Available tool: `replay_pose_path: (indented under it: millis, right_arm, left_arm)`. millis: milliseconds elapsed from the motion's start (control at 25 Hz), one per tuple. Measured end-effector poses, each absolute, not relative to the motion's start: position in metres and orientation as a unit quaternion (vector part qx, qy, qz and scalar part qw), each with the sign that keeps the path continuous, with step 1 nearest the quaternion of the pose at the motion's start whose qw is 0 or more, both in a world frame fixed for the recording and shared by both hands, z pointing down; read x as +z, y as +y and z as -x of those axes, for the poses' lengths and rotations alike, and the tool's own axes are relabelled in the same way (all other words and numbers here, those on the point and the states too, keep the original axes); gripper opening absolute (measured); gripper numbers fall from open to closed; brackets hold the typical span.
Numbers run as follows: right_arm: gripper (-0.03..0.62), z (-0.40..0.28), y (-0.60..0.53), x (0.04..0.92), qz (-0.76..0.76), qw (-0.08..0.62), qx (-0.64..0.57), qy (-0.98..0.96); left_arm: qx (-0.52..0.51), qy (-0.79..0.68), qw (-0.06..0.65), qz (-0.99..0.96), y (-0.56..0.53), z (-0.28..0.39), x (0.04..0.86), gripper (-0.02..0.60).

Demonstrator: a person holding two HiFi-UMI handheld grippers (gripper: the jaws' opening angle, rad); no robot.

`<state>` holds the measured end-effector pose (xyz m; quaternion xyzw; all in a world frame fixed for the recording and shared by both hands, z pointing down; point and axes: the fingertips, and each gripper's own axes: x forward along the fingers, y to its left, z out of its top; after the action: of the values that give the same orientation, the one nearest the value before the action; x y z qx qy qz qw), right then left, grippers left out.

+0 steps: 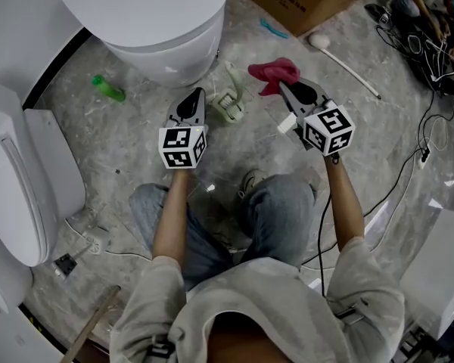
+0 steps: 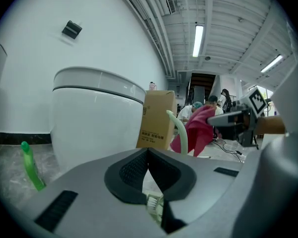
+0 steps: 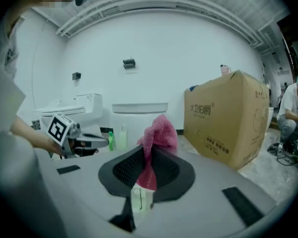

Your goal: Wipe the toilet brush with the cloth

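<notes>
Both right gripper [image 3: 148, 155] jaws clenched on nubbly pink cloth [image 3: 159, 133], left gripper [image 2: 149, 152] jaws together, curved pale-green toilet brush [image 1: 228, 106] nearby

The left arm [image 1: 174, 221] and the right arm [image 1: 346, 203] both reach out in front. The left gripper [image 1: 199, 93] has its jaws pressed together with nothing in them. The right gripper [image 1: 283, 88] pinches a pink cloth [image 1: 275, 72] between its jaws.
</notes>
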<state>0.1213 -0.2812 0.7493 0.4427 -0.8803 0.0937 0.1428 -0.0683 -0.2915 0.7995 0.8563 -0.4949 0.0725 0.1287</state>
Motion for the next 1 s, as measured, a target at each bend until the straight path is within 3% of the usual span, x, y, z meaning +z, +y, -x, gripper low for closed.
replay_pose_path:
  millis: [360,1000]
  right_arm:
    - [0.058,-0.104,-0.262,0.639,-0.398,0.096,0.049,-0.911]
    - [0.057,-0.058,-0.251,0.745,-0.329,0.185,0.118,-0.918]
  left_arm:
    - [0.064,-0.494,0.126,-0.858,-0.288,0.066,0.792,0.02]
    - [0.065,-0.5,0.125,-0.855,-0.289,0.071,0.79,0.02]
